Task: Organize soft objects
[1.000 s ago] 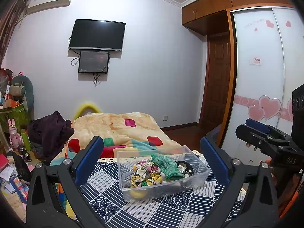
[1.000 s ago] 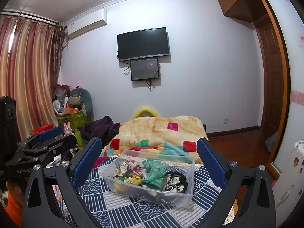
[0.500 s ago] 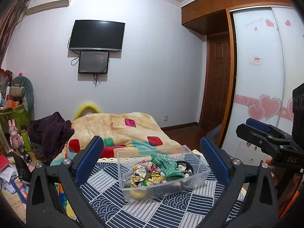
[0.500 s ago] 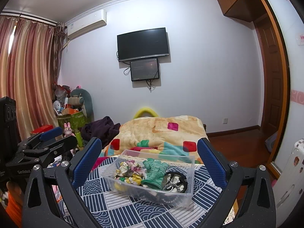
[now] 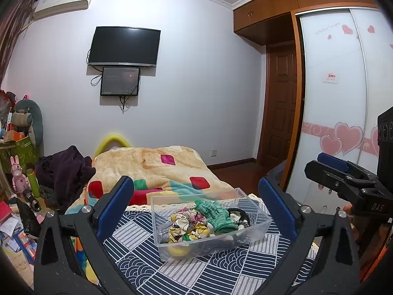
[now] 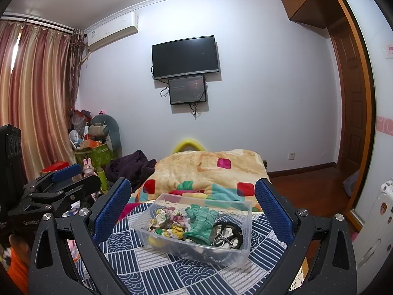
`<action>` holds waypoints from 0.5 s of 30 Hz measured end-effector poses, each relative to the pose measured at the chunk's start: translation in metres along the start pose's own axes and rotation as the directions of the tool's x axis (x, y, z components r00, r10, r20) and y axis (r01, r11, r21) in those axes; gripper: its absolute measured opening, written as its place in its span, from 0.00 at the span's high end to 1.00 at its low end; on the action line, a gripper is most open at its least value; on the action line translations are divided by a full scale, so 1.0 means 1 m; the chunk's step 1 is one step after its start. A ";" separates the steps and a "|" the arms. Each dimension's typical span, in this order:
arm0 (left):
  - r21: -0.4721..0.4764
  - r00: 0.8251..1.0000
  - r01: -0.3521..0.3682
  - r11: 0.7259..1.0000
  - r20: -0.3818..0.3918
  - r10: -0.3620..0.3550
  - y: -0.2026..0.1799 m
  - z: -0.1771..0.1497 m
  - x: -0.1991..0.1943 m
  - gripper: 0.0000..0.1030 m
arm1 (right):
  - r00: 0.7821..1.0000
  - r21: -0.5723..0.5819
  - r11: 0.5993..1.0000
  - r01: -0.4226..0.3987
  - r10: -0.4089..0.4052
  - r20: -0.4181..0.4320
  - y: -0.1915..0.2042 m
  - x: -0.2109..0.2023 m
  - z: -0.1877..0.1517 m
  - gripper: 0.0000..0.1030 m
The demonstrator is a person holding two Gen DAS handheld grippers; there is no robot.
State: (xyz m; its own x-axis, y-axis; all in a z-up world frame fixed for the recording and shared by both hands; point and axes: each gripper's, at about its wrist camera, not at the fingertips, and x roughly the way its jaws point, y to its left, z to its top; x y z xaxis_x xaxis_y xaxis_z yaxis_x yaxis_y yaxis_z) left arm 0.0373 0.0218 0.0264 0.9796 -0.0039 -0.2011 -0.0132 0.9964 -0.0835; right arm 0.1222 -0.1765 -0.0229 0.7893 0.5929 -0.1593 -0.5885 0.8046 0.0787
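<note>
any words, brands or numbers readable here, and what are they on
"DAS": white letters on the right tongs, seen from the left wrist camera.
"GenRobot": on the left tongs, seen from the right wrist camera; partly cut off.
Red sign on the wardrobe door: too small to read.
Pink script on the wardrobe: blurred.
Air conditioner label: unreadable.

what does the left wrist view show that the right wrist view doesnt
Only the left wrist view shows the wardrobe doors with pink hearts and the right claw at its right edge.

Only the right wrist view shows the striped curtains and the left claw at its left edge.

Both show the clear bin on the patterned cloth, holding a green glove and floral scrunchies, plus the wall TV.
</note>
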 end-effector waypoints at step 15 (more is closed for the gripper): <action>0.013 1.000 0.023 1.000 -0.007 -0.023 0.000 -0.002 -0.001 0.00 | 1.000 0.005 1.000 0.004 -0.004 -0.003 0.000 -0.001 -0.001 0.02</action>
State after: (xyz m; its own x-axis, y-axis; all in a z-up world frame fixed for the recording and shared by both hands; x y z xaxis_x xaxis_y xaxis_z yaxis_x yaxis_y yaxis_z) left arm 0.0362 0.0212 0.0246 0.9783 -0.0270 -0.2055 0.0117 0.9971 -0.0753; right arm 0.1211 -0.1769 -0.0236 0.7911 0.5897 -0.1626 -0.5845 0.8071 0.0830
